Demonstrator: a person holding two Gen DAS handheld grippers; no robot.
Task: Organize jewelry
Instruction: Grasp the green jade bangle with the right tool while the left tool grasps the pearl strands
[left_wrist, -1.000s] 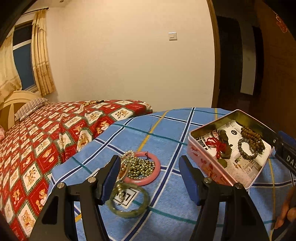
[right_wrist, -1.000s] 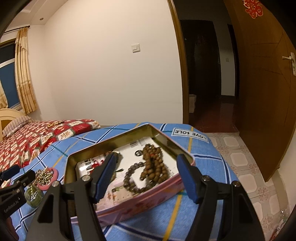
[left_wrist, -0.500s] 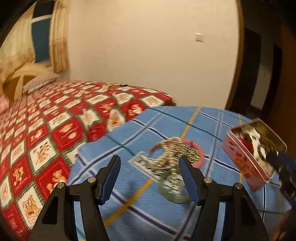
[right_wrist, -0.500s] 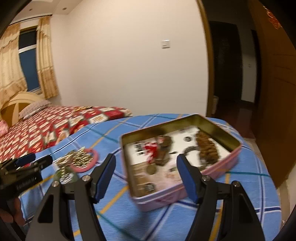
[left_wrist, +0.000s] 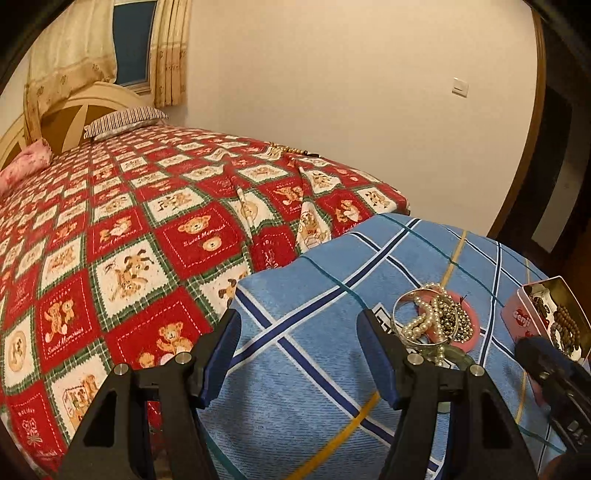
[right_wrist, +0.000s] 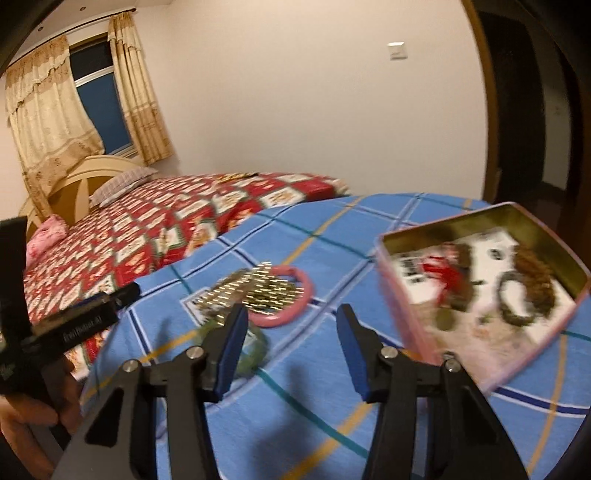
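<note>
On the blue plaid cloth (left_wrist: 314, 354) covering the bed's foot end, a pink bangle (right_wrist: 295, 306), pearl strands (left_wrist: 424, 321) and a green bangle (right_wrist: 255, 354) lay heaped near the cloth's left edge. The open tin (right_wrist: 402, 295) sat toward its right edge. The left hand-held gripper (left_wrist: 299, 354) stood spread and empty. The right hand-held gripper (right_wrist: 291, 343) had just been closing, nothing between its jaws.

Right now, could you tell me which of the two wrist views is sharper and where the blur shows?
Left wrist view: sharp, the pearl necklace reads bead by bead, though fisheye bends the walls. Right wrist view: motion-smeared, the pink tin and pink bangle streak.
</note>
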